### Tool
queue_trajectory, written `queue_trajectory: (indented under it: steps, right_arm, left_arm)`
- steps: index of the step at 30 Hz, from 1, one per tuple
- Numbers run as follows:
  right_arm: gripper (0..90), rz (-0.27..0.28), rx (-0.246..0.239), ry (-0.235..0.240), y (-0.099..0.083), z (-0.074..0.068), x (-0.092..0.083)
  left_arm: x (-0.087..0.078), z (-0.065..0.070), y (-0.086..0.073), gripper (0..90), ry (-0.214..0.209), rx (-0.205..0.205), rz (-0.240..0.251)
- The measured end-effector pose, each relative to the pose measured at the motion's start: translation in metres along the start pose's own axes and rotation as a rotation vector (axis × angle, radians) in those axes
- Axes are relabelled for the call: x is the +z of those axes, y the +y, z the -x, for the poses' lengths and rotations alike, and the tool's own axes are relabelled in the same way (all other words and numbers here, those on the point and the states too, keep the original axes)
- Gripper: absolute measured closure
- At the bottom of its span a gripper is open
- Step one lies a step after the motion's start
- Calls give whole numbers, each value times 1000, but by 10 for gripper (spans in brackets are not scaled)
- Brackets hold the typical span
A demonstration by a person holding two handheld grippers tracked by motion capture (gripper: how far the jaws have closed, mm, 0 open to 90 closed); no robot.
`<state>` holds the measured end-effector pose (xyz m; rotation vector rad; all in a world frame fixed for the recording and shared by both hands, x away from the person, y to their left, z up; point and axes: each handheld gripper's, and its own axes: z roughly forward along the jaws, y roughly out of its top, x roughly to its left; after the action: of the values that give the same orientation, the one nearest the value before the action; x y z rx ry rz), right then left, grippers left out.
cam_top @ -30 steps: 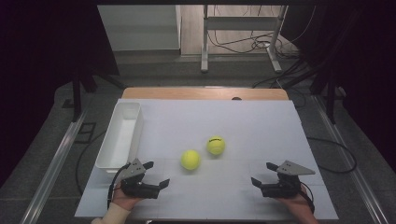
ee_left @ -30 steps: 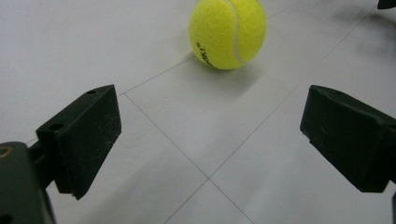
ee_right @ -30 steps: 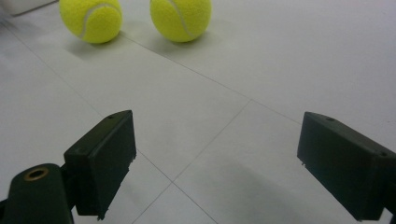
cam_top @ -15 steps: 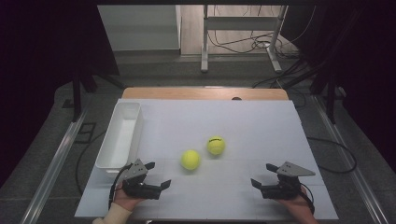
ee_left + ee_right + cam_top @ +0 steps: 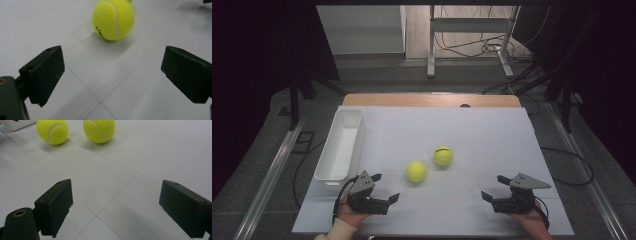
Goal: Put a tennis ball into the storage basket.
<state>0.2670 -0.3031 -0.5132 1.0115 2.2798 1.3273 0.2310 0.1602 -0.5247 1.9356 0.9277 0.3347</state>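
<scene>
Both grippers low at the near edge of the white-covered table [image 5: 512, 135], nothing in either. Left gripper [image 5: 388, 193]: jaws spread wide, aimed at the near fuzzy yellow-green tennis ball [image 5: 416, 171], which sits on the table just ahead of it, not touching. In the left gripper view that ball [image 5: 113, 19] lies beyond the gap between the jaws. Right gripper [image 5: 494, 189]: jaws also released, wide apart. Second yellow-green tennis ball [image 5: 443, 155] rests just beside the first, farther back and right. Long white plastic bin [image 5: 339, 145] stands along the left side.
</scene>
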Motion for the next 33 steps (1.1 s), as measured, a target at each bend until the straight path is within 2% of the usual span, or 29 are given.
queue_trajectory:
  steps: [7,10,13,21,27,33]
  right_arm:
    - [124,1,-23,46,2,-3,2]
    - [124,-7,-28,60,2,-3,3]
    - [125,-8,-27,55,1,-4,3]
    - [127,12,-16,45,3,-1,0]
    - [127,9,-21,38,2,-1,0]
    - [127,14,-26,33,1,-2,-3]
  left_arm:
    - [-1,7,11,57,31,-6,8]
    - [-3,7,18,57,54,-22,14]
    - [-6,5,23,57,61,-44,22]
    - [-2,5,36,57,46,-50,3]
    - [4,7,48,57,31,-26,-17]
    - [8,9,59,56,29,-22,-20]
